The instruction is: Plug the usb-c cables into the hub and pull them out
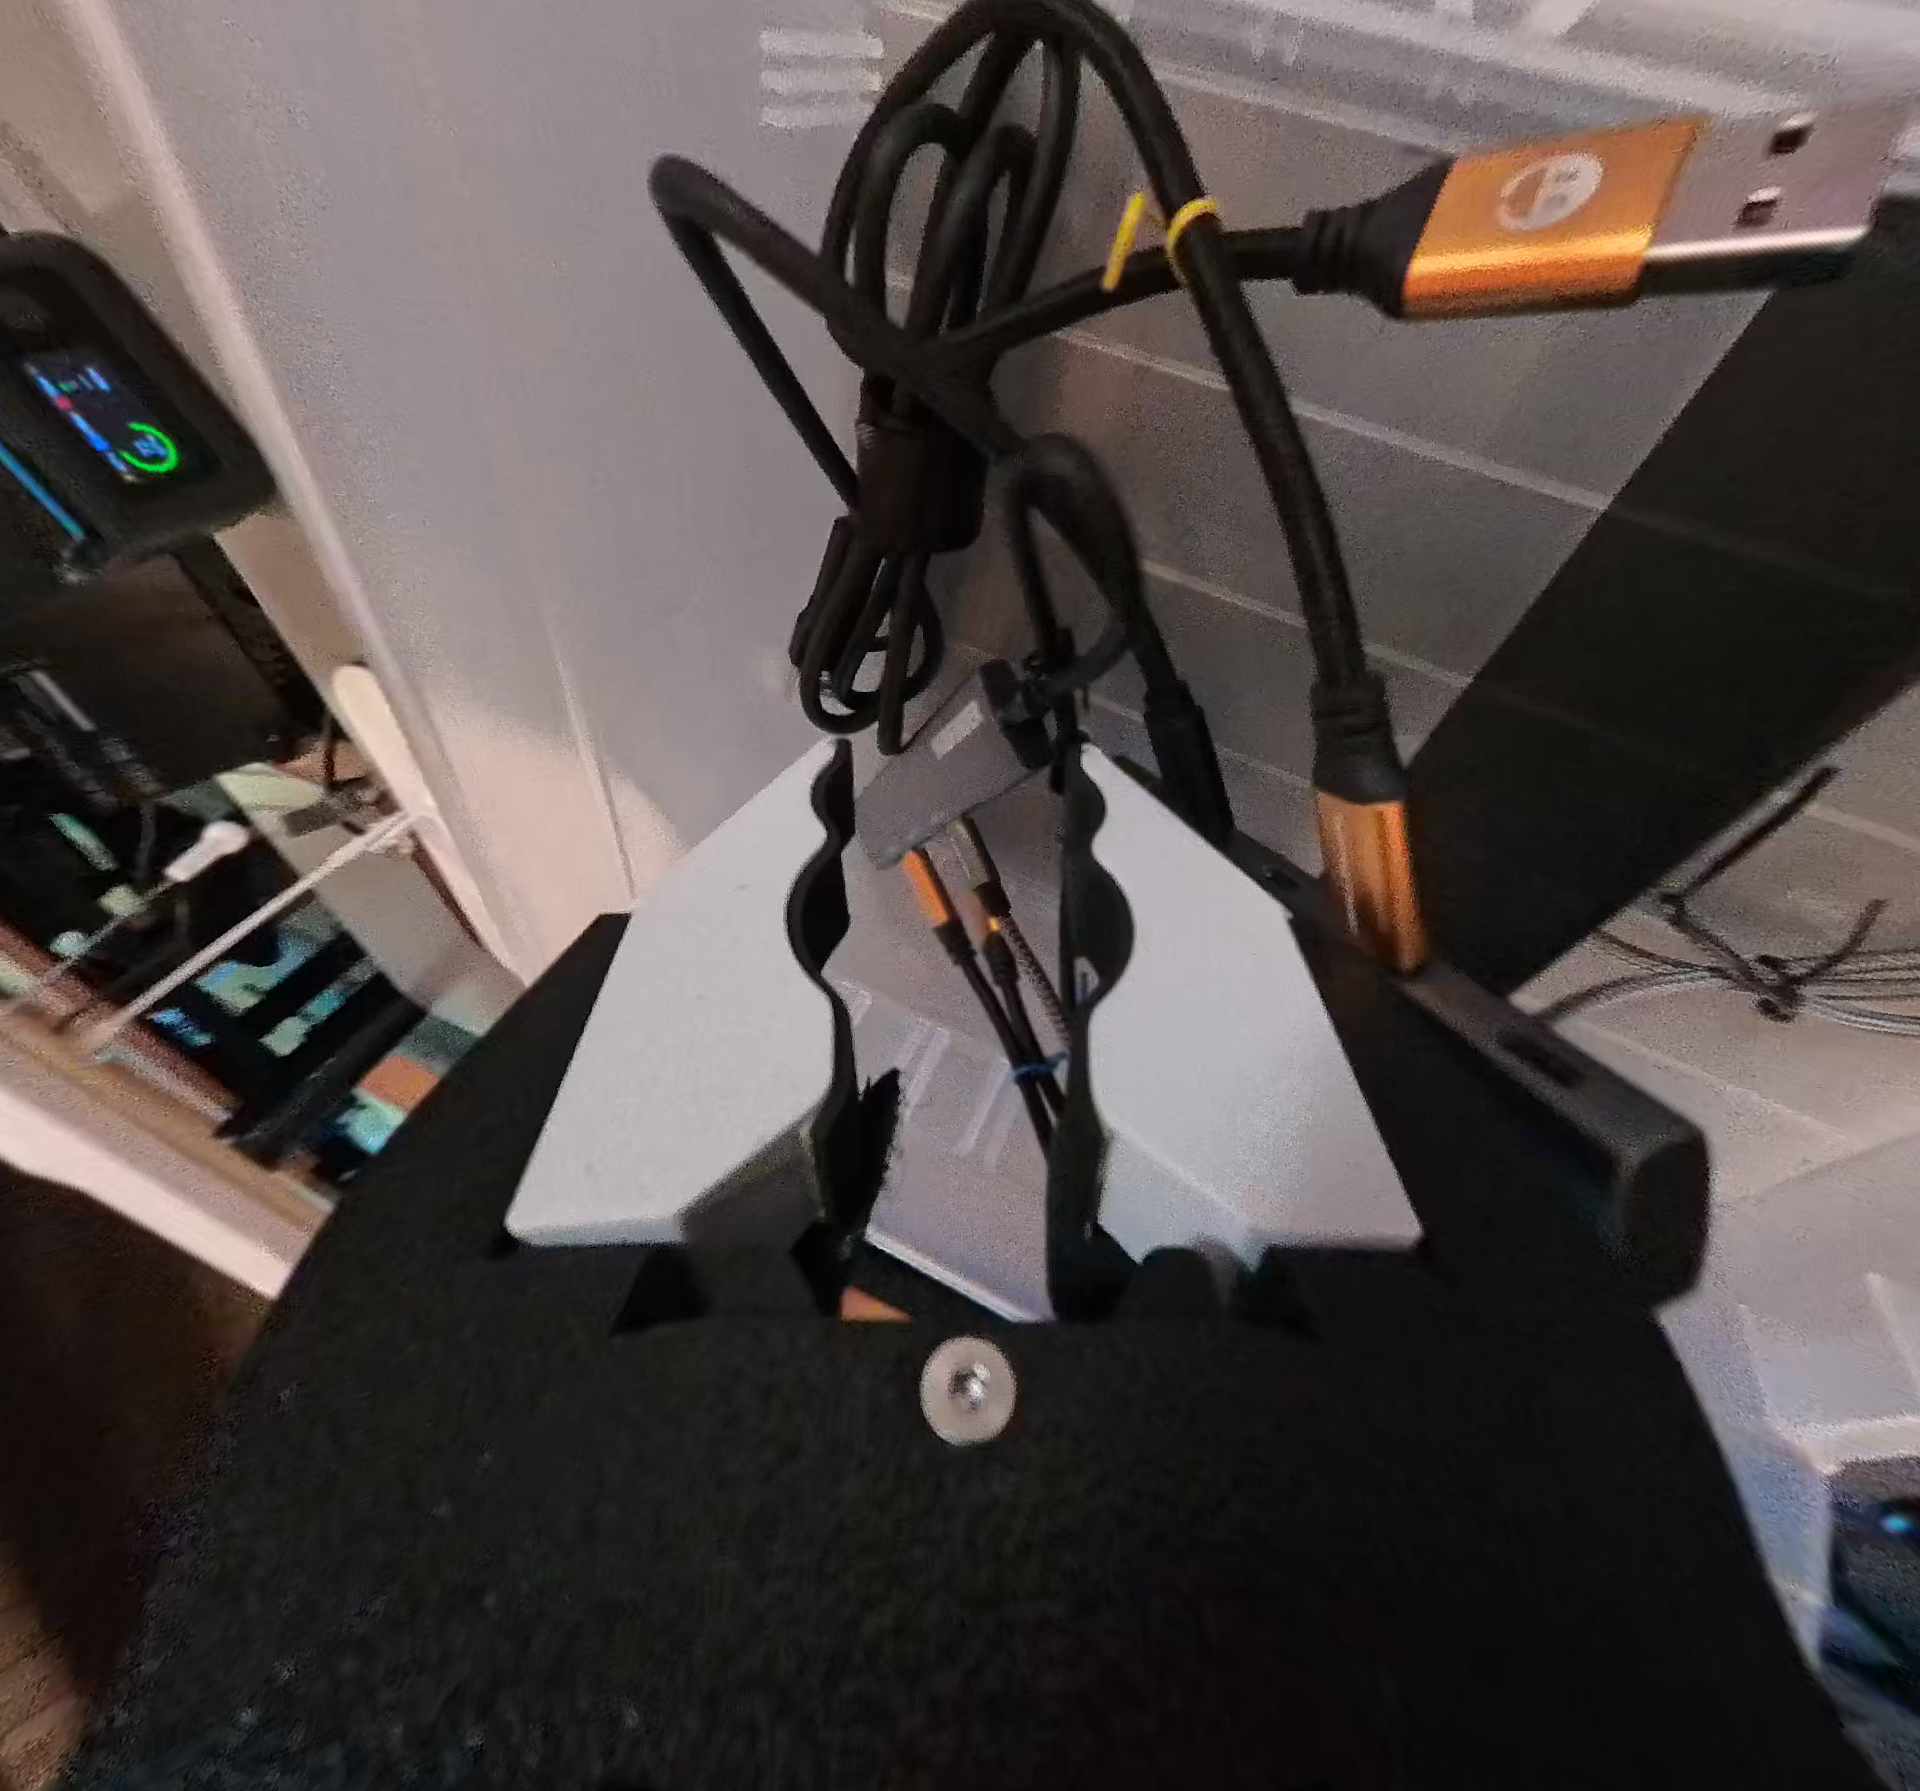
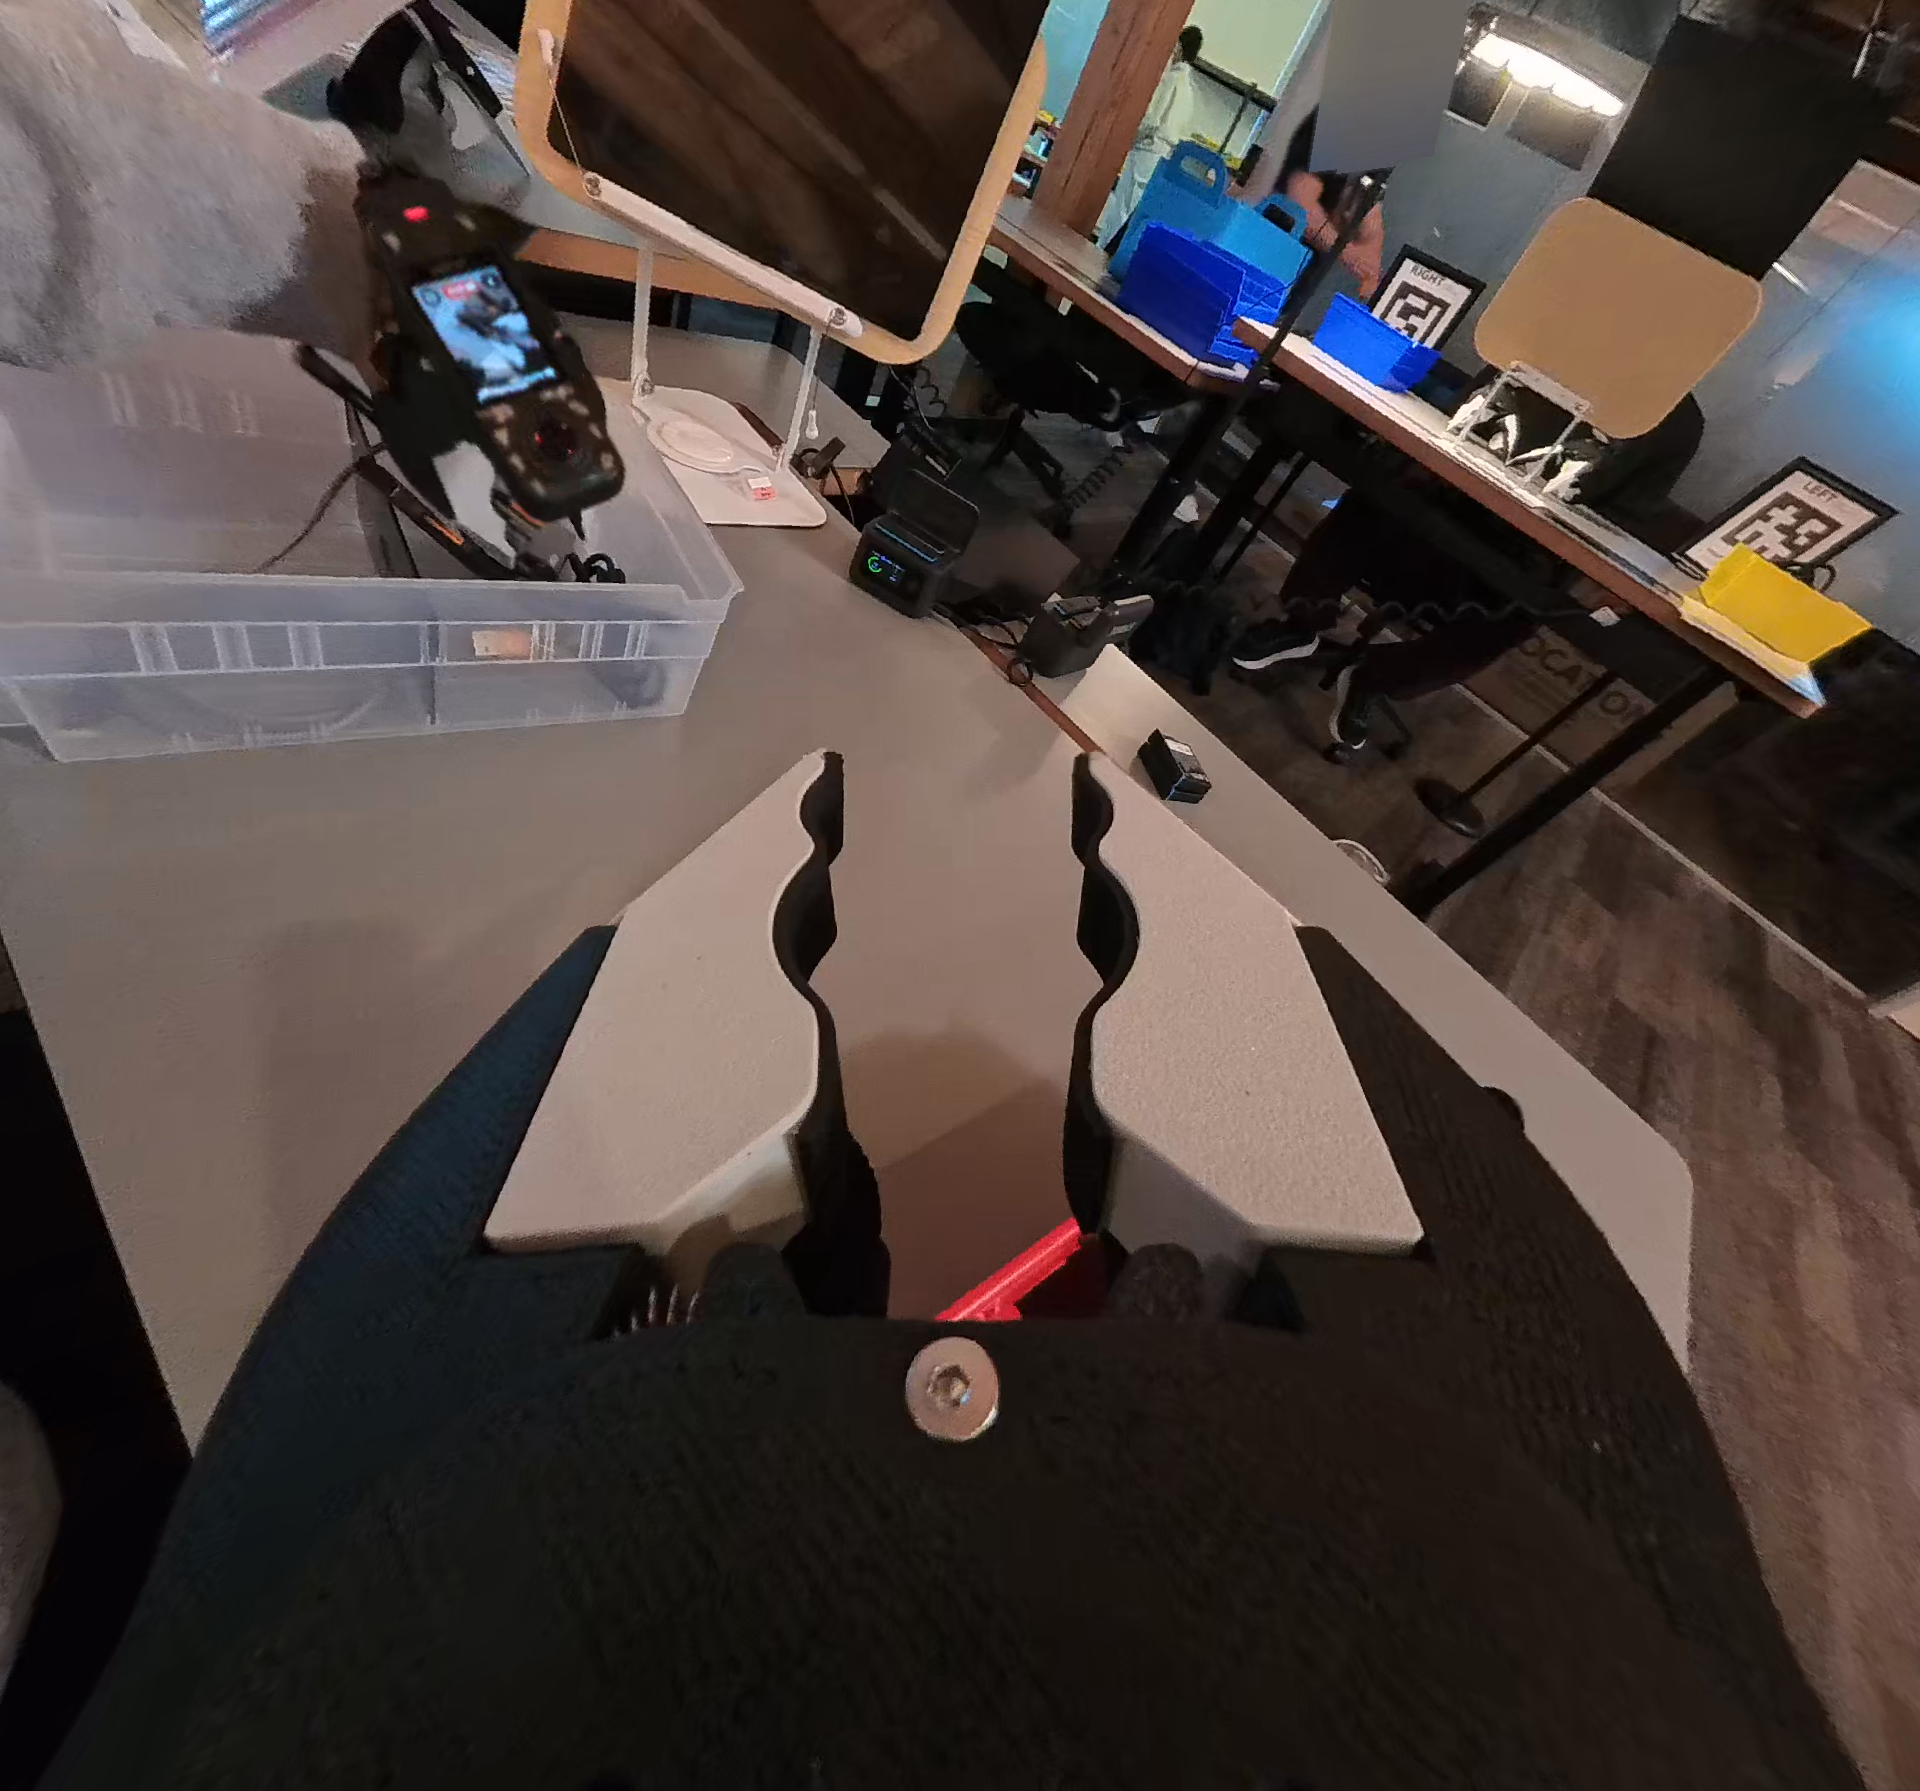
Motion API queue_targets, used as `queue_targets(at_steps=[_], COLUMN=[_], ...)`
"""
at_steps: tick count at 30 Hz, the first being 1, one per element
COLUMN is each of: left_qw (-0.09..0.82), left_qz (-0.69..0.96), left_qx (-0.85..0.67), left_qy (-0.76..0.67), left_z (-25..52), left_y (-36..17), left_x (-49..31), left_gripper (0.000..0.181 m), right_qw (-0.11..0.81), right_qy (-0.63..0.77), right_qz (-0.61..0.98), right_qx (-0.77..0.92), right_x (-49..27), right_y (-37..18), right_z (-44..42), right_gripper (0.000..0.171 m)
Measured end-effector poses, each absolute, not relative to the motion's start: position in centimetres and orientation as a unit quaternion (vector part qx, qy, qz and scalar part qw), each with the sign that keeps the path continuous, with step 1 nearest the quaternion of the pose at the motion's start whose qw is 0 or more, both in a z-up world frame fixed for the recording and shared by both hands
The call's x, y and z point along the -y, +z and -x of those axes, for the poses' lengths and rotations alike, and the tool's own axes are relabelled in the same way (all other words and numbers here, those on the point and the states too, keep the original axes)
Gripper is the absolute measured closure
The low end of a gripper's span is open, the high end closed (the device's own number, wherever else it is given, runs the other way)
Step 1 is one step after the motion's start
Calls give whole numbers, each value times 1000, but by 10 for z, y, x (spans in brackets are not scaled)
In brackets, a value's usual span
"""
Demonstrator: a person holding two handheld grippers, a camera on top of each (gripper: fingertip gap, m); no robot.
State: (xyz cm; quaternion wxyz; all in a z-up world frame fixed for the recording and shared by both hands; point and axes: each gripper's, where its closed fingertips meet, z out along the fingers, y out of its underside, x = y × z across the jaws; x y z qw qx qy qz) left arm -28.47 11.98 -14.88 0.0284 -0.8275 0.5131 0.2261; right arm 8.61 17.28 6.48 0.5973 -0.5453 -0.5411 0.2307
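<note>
My left gripper [image 1: 954,759] is open inside a clear plastic bin [image 1: 1351,494]. A small grey hub [image 1: 935,780] sits between its fingertips, with orange-collared plugs [image 1: 925,894] in it and their cables running back between the jaws. A black hub [image 1: 1558,1087] with an orange-collared braided cable [image 1: 1366,858] rests against the right finger. Coiled black cables [image 1: 935,287] and an orange USB plug [image 1: 1548,214] lie beyond. My right gripper [image 2: 956,765] is open and empty above the grey table [image 2: 416,910]. It sees the left gripper [image 2: 520,494] reaching into the bin [image 2: 364,640].
A mirror on a white stand [image 2: 779,131] stands behind the bin. A black device with a lit display [image 2: 904,557] and a small black box [image 2: 1174,765] sit near the table's far edge. Other tables with blue bins [image 2: 1205,266] stand beyond. My right fingertips sit around 45 centimeters from my left ones.
</note>
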Motion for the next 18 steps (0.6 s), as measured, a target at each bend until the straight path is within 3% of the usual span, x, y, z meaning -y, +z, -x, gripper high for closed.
queue_targets(at_steps=[4,6,13,18], left_qw=[40,42,104,217], left_qz=[812,818,796,809], left_qx=[-532,-530,-519,-458], left_qy=[238,220,293,298], left_z=[282,279,289,286], left_y=[-157,-159,-126,-76], left_x=[-124,-119,-124,-127], left_gripper=[146,168,174,174], right_qw=[593,592,590,591], right_qy=[229,228,228,231], right_qz=[544,543,542,541], right_qx=[547,550,554,551], right_x=[-172,-171,-171,-172], right_y=[62,61,60,62], right_z=[-85,-85,-87,-89], right_gripper=[128,128,129,129])
